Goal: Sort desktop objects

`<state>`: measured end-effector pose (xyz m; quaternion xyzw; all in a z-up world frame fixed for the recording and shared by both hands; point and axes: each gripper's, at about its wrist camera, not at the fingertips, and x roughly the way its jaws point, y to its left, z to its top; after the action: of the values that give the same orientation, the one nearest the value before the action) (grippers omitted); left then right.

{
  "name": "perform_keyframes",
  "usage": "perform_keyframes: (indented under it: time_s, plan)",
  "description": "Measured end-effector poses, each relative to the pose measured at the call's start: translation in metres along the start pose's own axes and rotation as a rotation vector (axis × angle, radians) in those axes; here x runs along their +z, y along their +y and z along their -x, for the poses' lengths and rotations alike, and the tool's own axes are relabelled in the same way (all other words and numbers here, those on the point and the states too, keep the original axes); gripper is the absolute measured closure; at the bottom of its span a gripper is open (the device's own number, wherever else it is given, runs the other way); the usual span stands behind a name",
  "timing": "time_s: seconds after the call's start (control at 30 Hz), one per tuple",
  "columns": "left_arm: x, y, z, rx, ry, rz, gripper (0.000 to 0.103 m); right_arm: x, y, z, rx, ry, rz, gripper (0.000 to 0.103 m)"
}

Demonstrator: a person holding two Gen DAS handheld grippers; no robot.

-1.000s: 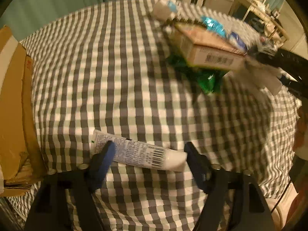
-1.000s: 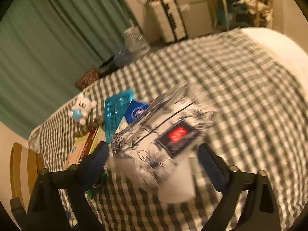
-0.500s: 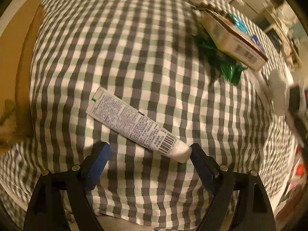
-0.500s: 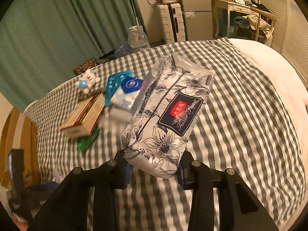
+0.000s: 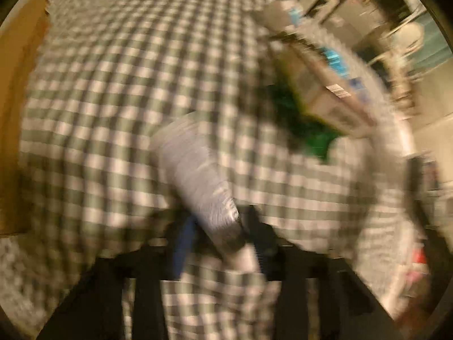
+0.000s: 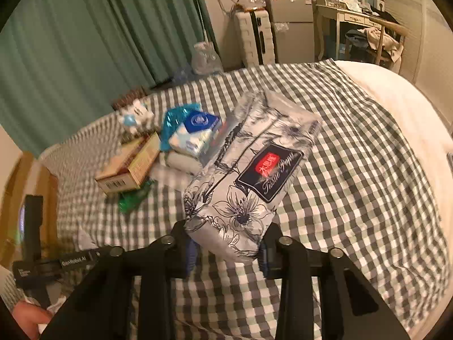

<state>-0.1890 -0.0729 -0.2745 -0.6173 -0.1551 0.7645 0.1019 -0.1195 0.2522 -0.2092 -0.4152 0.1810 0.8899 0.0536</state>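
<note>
The left wrist view is badly blurred. A white toothpaste tube [image 5: 195,175] runs away from me over the checked cloth [image 5: 107,90]. Its near end sits between the fingers of my left gripper [image 5: 220,243], whose jaws are closing and look pressed on it. In the right wrist view my right gripper [image 6: 226,243] has its jaws closing on the near end of a floral tissue pack [image 6: 249,175]. The pack sticks out ahead, above the checked cloth [image 6: 354,184]. The left gripper's body [image 6: 42,263] and a hand show at the lower left.
A pile lies at the middle left: a cardboard box [image 6: 127,167] with a barcode, a green packet [image 6: 133,198], a blue-and-white packet [image 6: 195,133], a white roll [image 6: 181,161] and a small plush toy [image 6: 134,116]. White bedding [image 6: 396,99] borders the cloth on the right.
The left jaws have gone from wide open beside the tube to closed around its near end, and that view has swung. The right jaws have narrowed onto the tissue pack, which has steadied.
</note>
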Motion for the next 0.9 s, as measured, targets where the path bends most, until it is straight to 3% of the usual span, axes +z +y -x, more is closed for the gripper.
perform_keyframes:
  time_s: [0.13,0.23,0.37,0.5,0.73,0.9]
  plan:
    - [-0.010,0.002,0.012,-0.107,0.026,-0.016,0.078,0.006,-0.004,0.018,-0.023,-0.018,0.000,0.072]
    - [-0.024,0.013,0.024,-0.102,-0.009,-0.049,0.078,0.007,-0.005,0.036,-0.038,-0.039,-0.006,0.072]
    - [-0.021,-0.009,0.058,-0.168,-0.092,-0.068,0.078,0.004,-0.003,0.066,-0.044,-0.082,-0.014,0.072]
    - [-0.023,-0.054,0.092,-0.140,-0.211,-0.183,0.078,0.006,0.013,0.090,-0.055,-0.108,0.026,0.072]
    - [-0.020,-0.078,0.189,-0.053,-0.458,-0.290,0.078,0.013,0.062,0.131,0.012,-0.159,0.094,0.072]
    - [-0.025,-0.079,0.241,-0.033,-0.541,-0.302,0.078,0.012,0.112,0.162,0.058,-0.205,0.195,0.072]
